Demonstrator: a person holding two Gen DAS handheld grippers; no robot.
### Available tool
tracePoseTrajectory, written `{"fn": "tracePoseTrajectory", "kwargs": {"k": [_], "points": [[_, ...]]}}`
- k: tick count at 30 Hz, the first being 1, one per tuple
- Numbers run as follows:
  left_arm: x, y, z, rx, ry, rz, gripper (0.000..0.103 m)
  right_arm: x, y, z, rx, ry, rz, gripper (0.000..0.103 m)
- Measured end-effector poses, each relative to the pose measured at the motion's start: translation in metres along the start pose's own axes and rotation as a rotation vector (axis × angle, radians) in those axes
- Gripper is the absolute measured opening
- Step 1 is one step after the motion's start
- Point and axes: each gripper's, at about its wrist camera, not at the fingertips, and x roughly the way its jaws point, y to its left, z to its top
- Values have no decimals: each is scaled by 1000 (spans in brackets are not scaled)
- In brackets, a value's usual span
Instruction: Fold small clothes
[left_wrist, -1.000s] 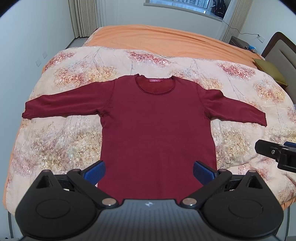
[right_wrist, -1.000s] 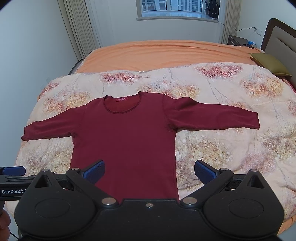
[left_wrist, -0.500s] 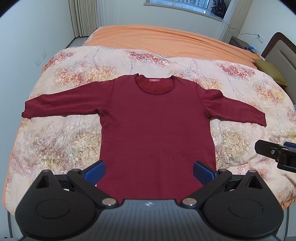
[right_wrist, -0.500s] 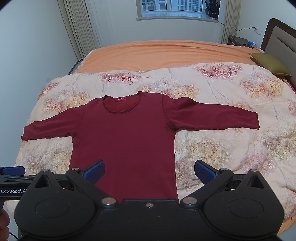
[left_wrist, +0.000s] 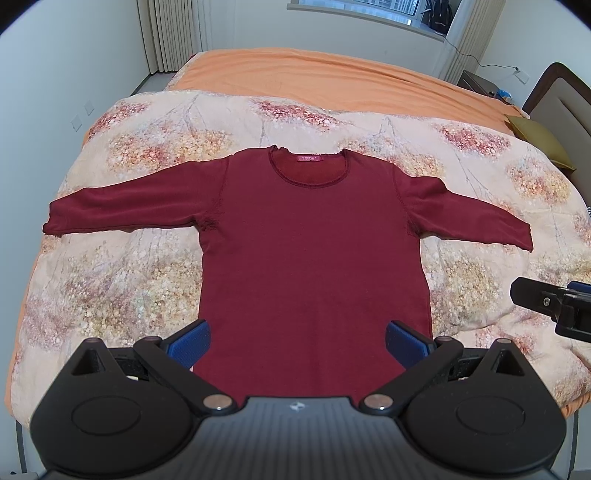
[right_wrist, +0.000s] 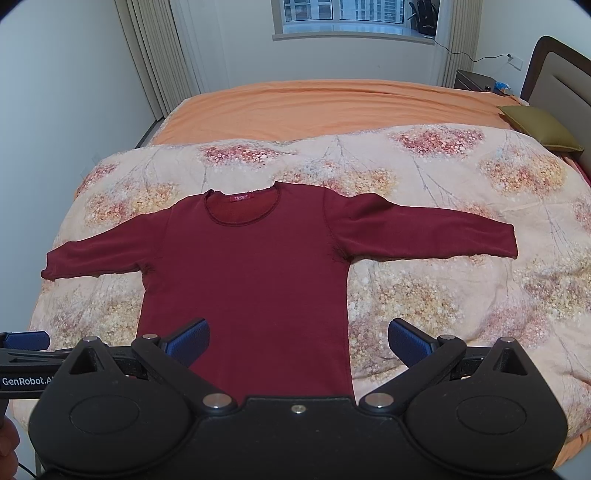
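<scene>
A dark red long-sleeved shirt (left_wrist: 314, 251) lies flat and face up on a floral quilt, both sleeves spread out sideways, collar at the far end. It also shows in the right wrist view (right_wrist: 243, 273). My left gripper (left_wrist: 297, 341) is open and empty, hovering above the shirt's hem. My right gripper (right_wrist: 297, 341) is open and empty, above the hem's right corner. The right gripper's side shows at the right edge of the left wrist view (left_wrist: 554, 306).
The floral quilt (left_wrist: 122, 280) covers the near part of a bed with an orange sheet (left_wrist: 314, 70). An olive pillow (right_wrist: 539, 127) and a headboard (right_wrist: 554, 70) are at the right. Walls and curtains stand to the left and behind.
</scene>
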Motion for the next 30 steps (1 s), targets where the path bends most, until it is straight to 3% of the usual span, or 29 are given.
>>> {"fn": "tracePoseTrajectory", "kwargs": {"k": [26,30], "points": [[6,-1,4,-18,20,-25,103,6,-6,1,18,11,5,103],[4,4,2,-36,-20,-60,103,1,-2,-1,-5,-45,23,102]]}}
